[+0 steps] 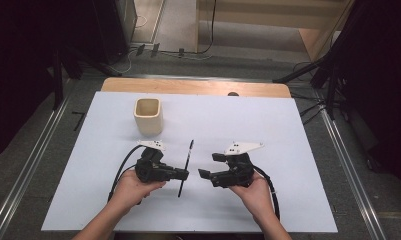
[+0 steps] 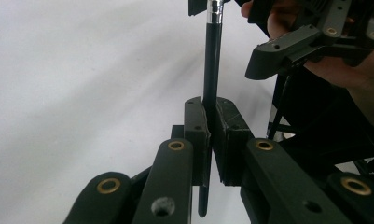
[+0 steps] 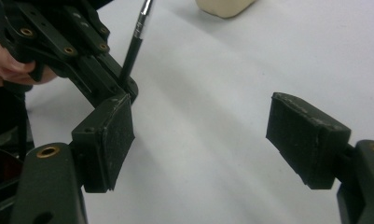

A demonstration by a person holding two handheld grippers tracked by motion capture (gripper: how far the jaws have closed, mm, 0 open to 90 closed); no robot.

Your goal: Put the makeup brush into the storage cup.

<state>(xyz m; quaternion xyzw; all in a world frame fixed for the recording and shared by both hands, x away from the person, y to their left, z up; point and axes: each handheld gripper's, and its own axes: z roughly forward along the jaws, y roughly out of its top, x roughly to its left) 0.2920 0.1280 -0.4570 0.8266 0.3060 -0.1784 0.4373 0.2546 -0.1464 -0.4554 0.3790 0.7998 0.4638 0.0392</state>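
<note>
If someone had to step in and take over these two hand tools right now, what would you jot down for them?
Left gripper: jaws shut on the black pen, gripped near its middle and held just above the white table.
Right gripper: jaws open, nothing between them, facing the pen from the other side without touching it.
Cream cup: upright, appears empty, farther back on the table to the left.
Done: pen picked up, now in the left gripper alone.
Left, probably: carry the pen to the cup and drop it in.

Cream square cup (image 1: 148, 116) upright on white table (image 1: 268, 125), apparently empty; wooden edge behind.
</note>
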